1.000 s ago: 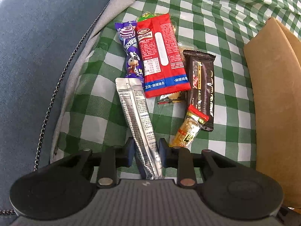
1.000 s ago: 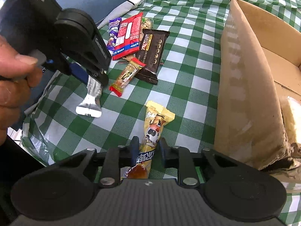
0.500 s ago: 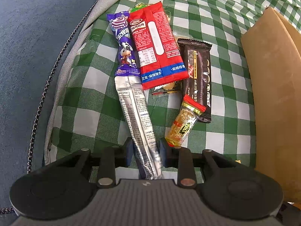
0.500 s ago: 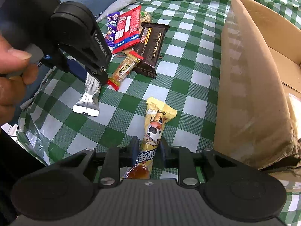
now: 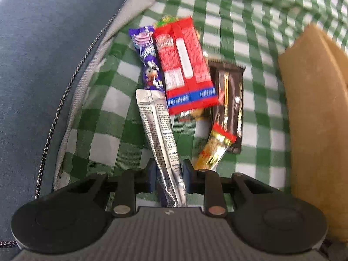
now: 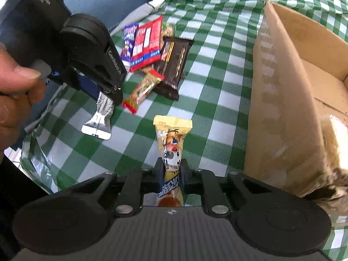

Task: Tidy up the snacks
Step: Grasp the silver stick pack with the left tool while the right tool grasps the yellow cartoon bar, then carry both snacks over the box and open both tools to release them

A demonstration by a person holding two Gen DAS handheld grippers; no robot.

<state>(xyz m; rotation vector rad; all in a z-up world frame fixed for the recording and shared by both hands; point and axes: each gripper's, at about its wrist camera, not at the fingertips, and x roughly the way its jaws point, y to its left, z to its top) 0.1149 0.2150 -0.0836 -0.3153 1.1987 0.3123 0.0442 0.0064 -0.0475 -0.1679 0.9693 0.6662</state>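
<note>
My left gripper (image 5: 167, 170) is shut on a long silver snack packet (image 5: 157, 130), held above the cloth; the packet also shows hanging from the left gripper in the right wrist view (image 6: 99, 120). My right gripper (image 6: 171, 169) is shut on a yellow snack packet (image 6: 171, 139) with a cartoon face. Beyond lie a purple packet (image 5: 148, 58), a red packet (image 5: 184, 65), a dark brown bar (image 5: 230, 100) and a small red-and-gold bar (image 5: 214, 150) on the green checked cloth (image 5: 104, 108). An open cardboard box (image 6: 289, 87) stands to the right.
A blue-grey cushion with a zip (image 5: 43, 65) lies left of the cloth. The box wall (image 5: 315, 130) stands close on the right in the left wrist view. The person's hand (image 6: 13, 91) holds the left gripper. Something pale sits in the box's near corner (image 6: 337, 134).
Both grippers have lifted a little with their packets still held. The yellow packet has risen off the cloth and stands more upright. The snack pile has not moved.
</note>
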